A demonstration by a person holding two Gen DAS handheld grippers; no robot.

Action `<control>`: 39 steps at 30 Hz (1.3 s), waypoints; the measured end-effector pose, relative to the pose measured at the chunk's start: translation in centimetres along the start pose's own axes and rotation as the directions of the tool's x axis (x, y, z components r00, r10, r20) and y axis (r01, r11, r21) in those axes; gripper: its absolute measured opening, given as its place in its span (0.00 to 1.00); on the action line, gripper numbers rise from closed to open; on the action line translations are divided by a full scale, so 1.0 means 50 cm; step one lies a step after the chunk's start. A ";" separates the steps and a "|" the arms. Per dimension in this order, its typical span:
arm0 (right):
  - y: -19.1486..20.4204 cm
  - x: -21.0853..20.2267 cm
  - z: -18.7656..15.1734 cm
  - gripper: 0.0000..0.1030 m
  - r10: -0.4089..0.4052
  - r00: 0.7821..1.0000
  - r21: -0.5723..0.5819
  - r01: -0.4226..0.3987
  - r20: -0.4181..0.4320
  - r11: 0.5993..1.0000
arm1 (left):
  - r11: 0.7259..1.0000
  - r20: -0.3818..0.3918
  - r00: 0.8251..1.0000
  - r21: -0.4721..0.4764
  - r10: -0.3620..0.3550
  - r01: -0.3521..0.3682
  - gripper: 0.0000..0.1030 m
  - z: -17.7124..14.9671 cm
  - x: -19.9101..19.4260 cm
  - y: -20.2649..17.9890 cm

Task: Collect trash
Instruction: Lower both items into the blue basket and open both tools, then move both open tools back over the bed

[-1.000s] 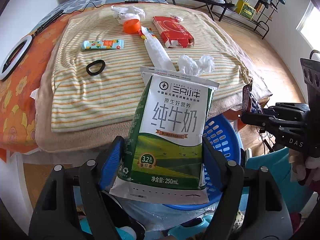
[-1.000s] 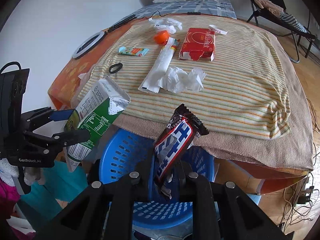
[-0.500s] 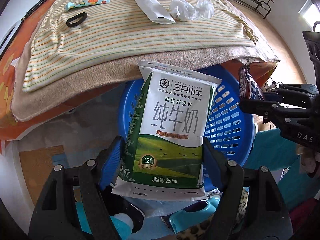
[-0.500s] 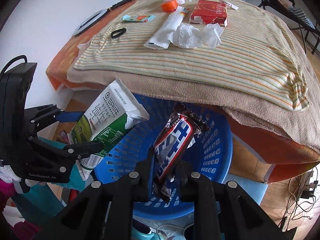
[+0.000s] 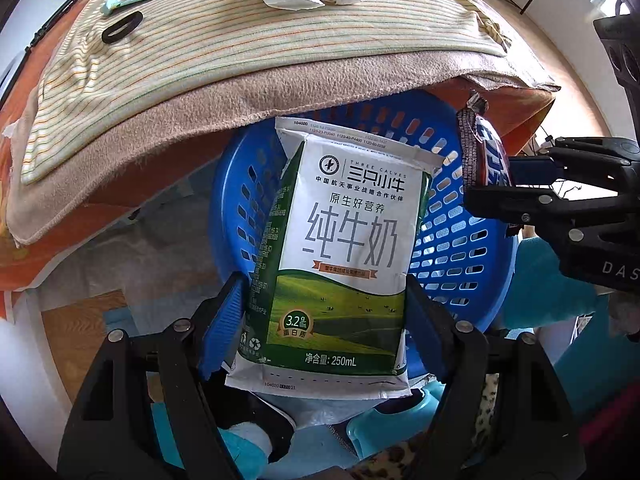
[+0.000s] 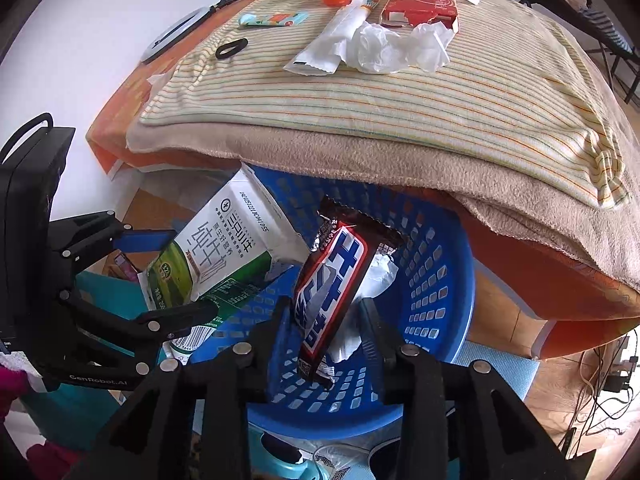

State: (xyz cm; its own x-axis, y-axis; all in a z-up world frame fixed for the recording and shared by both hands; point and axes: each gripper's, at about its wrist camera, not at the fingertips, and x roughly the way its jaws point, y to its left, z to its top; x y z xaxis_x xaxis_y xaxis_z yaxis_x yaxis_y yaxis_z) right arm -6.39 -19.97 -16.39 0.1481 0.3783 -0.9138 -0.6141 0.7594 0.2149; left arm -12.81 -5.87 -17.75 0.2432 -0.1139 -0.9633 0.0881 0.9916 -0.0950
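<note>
Blue-padded left gripper (image 5: 324,320) clamps a glossy paper milk carton (image 5: 340,248) over the perforated blue plastic basket (image 6: 436,280); the right gripper (image 6: 324,328) pinches a crinkly foil candy wrapper (image 6: 332,280) there. Beyond, crumpled tissue (image 6: 396,48) lies on striped cloth (image 6: 400,100).

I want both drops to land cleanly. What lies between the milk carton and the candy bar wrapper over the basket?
Nothing: in the right wrist view, the milk carton and candy bar wrapper are apart, with only the blue basket showing behind.
</note>
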 end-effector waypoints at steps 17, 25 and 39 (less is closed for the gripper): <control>-0.015 -0.009 0.006 0.68 -0.031 0.999 0.032 0.031 0.017 0.999 | 0.999 0.003 1.000 -0.034 -0.021 0.021 0.77 0.005 -0.001 0.013; -0.014 -0.021 0.015 0.82 -0.084 0.996 0.032 0.083 0.037 0.996 | 0.999 0.045 0.999 -0.046 0.001 0.001 0.77 0.016 -0.024 0.018; -0.032 -0.096 0.077 0.87 -0.085 0.988 0.096 0.073 0.127 0.993 | 0.991 0.190 0.981 -0.133 0.044 -0.018 0.77 0.091 -0.131 0.095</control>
State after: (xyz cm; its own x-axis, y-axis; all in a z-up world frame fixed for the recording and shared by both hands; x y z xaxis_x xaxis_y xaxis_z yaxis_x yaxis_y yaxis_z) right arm -3.14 -20.96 -11.03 0.2966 0.3762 -0.8778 -0.5246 0.8322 0.1794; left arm -9.58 -0.71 -10.75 0.4262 -0.0801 -0.9011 -0.0459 0.9929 -0.1100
